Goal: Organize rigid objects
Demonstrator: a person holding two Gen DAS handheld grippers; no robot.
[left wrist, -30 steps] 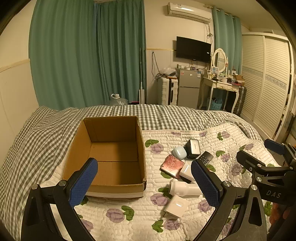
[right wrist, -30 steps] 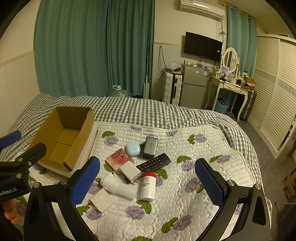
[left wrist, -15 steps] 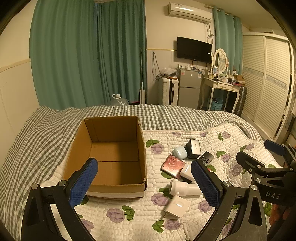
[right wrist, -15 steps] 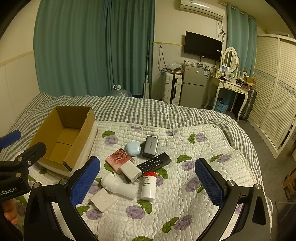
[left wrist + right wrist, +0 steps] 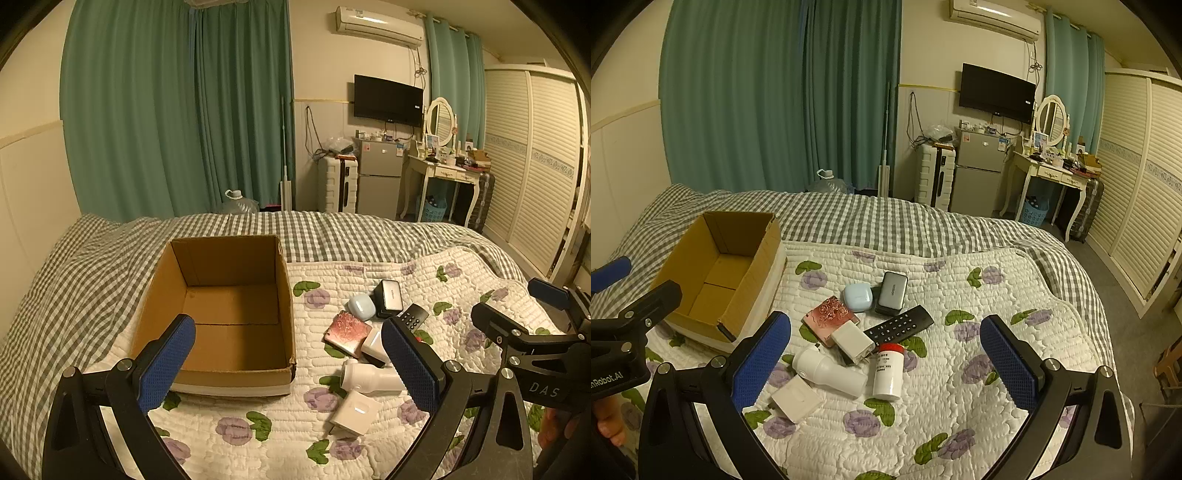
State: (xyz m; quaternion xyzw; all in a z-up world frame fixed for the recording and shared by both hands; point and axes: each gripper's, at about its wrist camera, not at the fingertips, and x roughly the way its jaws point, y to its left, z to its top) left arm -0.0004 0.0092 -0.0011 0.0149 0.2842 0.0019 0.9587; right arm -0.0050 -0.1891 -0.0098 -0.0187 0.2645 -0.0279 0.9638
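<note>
Cardboard box (image 5: pixel 221 314) sits beside quilt's (image 5: pixel 369 258) clutter.

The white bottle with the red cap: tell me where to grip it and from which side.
Grip the white bottle across its straight body, below the red cap, coming down from above with the right gripper. It lies flat on the quilt, cap pointing away. A white cylinder lies close on its left, so that finger has less room.

An open, empty box (image 5: pixel 225 317) sits on the bed. Beside it lie a remote (image 5: pixel 899 326), bottle (image 5: pixel 887 371), cases (image 5: pixel 892 291) and chargers (image 5: pixel 851 340), clustered.
</note>
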